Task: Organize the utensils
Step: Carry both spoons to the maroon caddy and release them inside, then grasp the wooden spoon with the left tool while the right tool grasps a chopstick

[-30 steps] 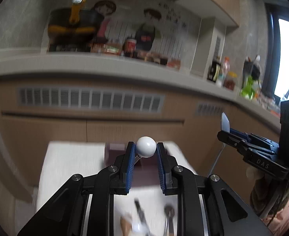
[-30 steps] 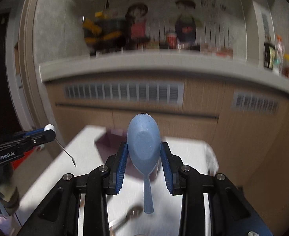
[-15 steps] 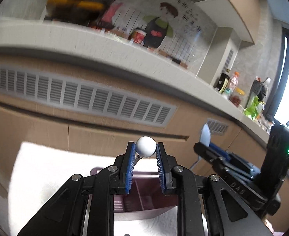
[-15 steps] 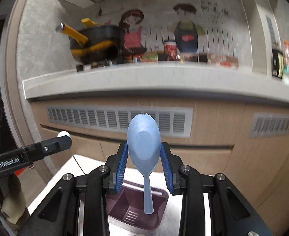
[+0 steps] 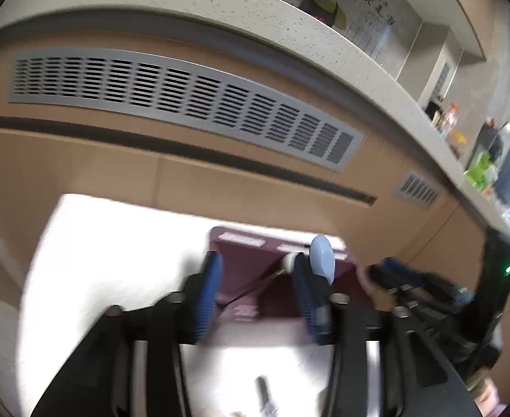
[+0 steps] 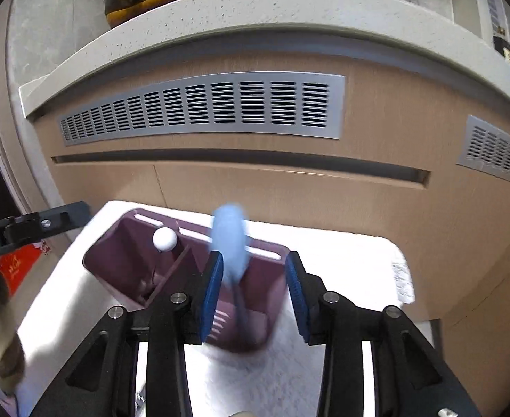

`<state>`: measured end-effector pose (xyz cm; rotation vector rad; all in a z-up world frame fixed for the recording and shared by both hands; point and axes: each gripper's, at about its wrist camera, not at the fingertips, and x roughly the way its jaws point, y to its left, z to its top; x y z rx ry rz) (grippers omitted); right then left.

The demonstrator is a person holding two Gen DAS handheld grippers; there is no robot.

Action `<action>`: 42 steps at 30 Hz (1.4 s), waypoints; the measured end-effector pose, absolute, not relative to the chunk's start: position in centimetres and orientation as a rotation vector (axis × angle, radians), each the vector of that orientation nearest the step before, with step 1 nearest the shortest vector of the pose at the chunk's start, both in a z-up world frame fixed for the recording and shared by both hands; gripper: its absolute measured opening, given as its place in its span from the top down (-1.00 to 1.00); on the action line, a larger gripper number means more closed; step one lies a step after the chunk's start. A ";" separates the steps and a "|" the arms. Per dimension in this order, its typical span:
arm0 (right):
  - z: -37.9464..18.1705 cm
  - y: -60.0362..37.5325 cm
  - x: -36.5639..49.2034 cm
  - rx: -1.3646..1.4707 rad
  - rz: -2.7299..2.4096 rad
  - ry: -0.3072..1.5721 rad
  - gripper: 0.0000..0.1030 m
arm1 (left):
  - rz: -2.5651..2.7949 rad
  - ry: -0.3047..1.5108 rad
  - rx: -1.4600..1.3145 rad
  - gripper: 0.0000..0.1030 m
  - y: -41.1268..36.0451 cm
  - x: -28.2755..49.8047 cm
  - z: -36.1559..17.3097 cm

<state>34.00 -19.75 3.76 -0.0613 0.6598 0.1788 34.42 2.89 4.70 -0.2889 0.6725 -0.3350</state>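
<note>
A maroon utensil holder point(image 6: 122, 260) with a divider stands on the white cloth; it also shows in the left wrist view point(image 5: 251, 271). A thin metal utensil with a white ball end point(image 6: 164, 238) stands in its left compartment, also seen in the left wrist view point(image 5: 288, 260). A light blue spoon point(image 6: 229, 239), blurred, stands in the right compartment, bowl up, and shows in the left wrist view point(image 5: 322, 259). My right gripper point(image 6: 253, 292) is open around the spoon without gripping it. My left gripper point(image 5: 253, 295) is open and empty just above the holder.
The white cloth point(image 6: 341, 257) covers the table, which butts against a wooden cabinet front with grey vent grilles point(image 6: 202, 107). More utensils point(image 5: 263, 396) lie on the cloth near me. A countertop point(image 6: 255, 3) with a pot runs above.
Both grippers moved down to the holder and opened. The white-ball utensil and the blue spoon left the jaws and now stand in the holder.
</note>
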 end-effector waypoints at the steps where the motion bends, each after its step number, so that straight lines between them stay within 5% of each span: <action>1: 3.9 -20.0 33.4 -0.071 0.170 0.664 0.23 | -0.314 0.672 -0.269 -0.07 3.0 33.7 4.6; 6: 3.1 -21.5 28.7 -0.142 0.117 0.697 -0.44 | -0.254 0.720 -0.195 -0.08 3.8 29.7 2.7; 20: -5.1 -25.7 14.9 -0.183 0.058 1.005 -0.89 | -0.255 0.900 -0.071 -0.48 3.8 18.9 -3.1; 28: -7.3 -25.8 14.6 0.041 0.208 1.060 -0.90 | -0.228 0.941 -0.124 -0.49 5.1 18.3 -3.9; 35: -7.3 -20.1 16.4 -0.032 0.332 1.029 -0.90 | -0.227 0.962 -0.138 -0.51 5.4 18.8 -4.3; 38: -6.8 -18.0 16.2 -0.140 0.341 0.979 -0.66 | -0.219 0.968 -0.144 -0.51 5.6 18.9 -4.5; 42: -6.4 -16.1 16.7 -0.243 0.350 0.951 0.18 | -0.210 0.977 -0.160 -0.51 5.8 19.2 -4.8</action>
